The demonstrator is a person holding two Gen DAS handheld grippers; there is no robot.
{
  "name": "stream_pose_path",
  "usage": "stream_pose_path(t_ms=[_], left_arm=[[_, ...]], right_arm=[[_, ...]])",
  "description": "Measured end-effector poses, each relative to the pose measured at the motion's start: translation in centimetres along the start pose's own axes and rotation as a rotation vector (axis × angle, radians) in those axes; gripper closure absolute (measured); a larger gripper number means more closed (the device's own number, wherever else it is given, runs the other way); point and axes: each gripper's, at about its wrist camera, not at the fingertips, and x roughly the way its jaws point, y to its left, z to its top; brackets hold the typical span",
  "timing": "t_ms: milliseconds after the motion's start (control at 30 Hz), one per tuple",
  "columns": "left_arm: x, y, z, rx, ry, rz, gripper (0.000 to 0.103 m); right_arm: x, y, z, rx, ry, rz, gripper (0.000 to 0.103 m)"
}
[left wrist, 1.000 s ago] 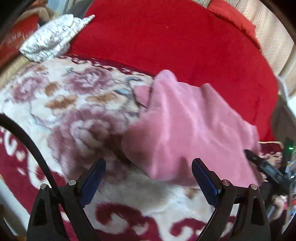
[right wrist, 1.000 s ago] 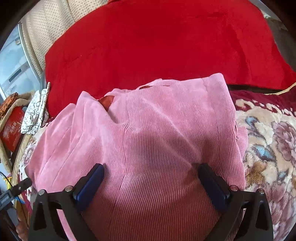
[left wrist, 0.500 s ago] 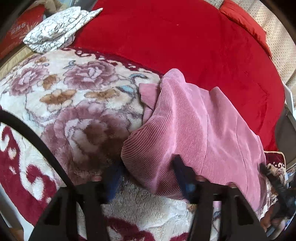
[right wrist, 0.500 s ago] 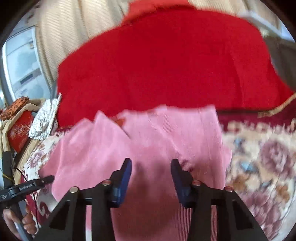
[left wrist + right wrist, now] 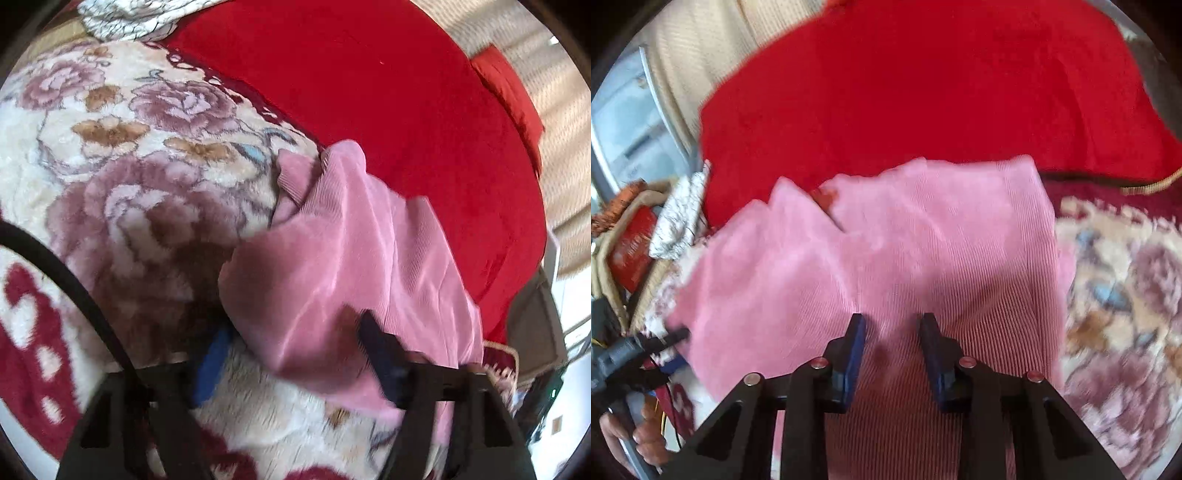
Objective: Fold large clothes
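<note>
A pink corduroy garment (image 5: 351, 251) lies bunched on a floral blanket (image 5: 129, 184). In the left wrist view my left gripper (image 5: 295, 343) straddles its near-left corner. The jaws are closing; the blue left pad (image 5: 212, 356) sits at the cloth's edge and the right finger (image 5: 376, 350) lies on top of the cloth. In the right wrist view my right gripper (image 5: 894, 343) is closing on a ridge of the pink garment (image 5: 923, 240), and creases run out from the pads. The left gripper (image 5: 677, 334) and the hand (image 5: 631, 435) holding it show at the lower left.
A red blanket (image 5: 388, 92) covers the bed beyond the garment. A white patterned cloth (image 5: 140, 14) lies at the far left edge, with a red box (image 5: 631, 247) beside it. Beige curtains (image 5: 701, 55) hang behind. A black cable (image 5: 74, 284) crosses the left wrist view.
Both grippers' jaws have narrowed from wide open onto the pink garment. The left gripper rolled and dropped to the cloth's corner. Cloth now bunches between the right pads.
</note>
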Motion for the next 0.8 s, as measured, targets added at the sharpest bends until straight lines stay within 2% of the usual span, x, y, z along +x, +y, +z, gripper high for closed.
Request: stream_pose_path(t_ms=[67, 100, 200, 267, 300, 333, 433, 467, 500, 533, 633, 700, 800], left_arm=[[0.7, 0.2, 0.6, -0.028, -0.009, -0.011, 0.053], [0.9, 0.2, 0.7, -0.038, -0.017, -0.027, 0.06], [1.3, -0.2, 0.9, -0.023, -0.031, -0.03, 0.061], [1.3, -0.6, 0.9, -0.01, -0.048, -0.033, 0.056], [1.5, -0.8, 0.9, -0.005, -0.048, -0.04, 0.044], [1.7, -0.9, 1.0, -0.002, -0.045, -0.05, 0.039], [2.0, -1.2, 1.1, -0.006, -0.057, -0.057, 0.039], [2.0, -1.1, 1.2, -0.01, -0.061, -0.057, 0.043], [2.1, -1.0, 1.2, -0.012, -0.065, -0.056, 0.059], [2.1, -0.9, 1.3, -0.011, -0.061, -0.062, 0.066], [1.9, -1.4, 1.3, 0.007, -0.082, -0.074, 0.073], [1.2, -2.5, 1.3, 0.062, -0.116, -0.06, 0.075], [-0.8, -5.9, 0.5, 0.23, -0.198, -0.052, 0.076]], right_arm=[[-0.1, 0.2, 0.3, -0.015, -0.006, -0.004, 0.069], [-0.1, 0.0, 0.4, 0.002, -0.003, 0.006, 0.069], [-0.1, -1.0, 0.5, 0.056, 0.005, 0.046, 0.069], [0.3, -1.0, 0.7, 0.068, 0.008, 0.058, 0.069], [0.1, -1.2, 0.5, 0.072, 0.009, 0.061, 0.069], [0.0, -1.1, 0.7, 0.072, 0.01, 0.063, 0.069], [0.0, -0.9, 0.5, 0.079, 0.014, 0.07, 0.069], [0.1, -1.0, 0.5, 0.08, 0.016, 0.074, 0.069], [0.1, -1.1, 0.5, 0.083, 0.018, 0.078, 0.069], [0.1, -1.2, 0.6, 0.088, 0.02, 0.083, 0.071], [0.1, -1.7, 0.6, 0.103, 0.027, 0.103, 0.071], [0.1, -2.0, 0.6, 0.116, 0.031, 0.116, 0.071], [0.1, -2.3, 0.6, 0.131, 0.039, 0.132, 0.071]])
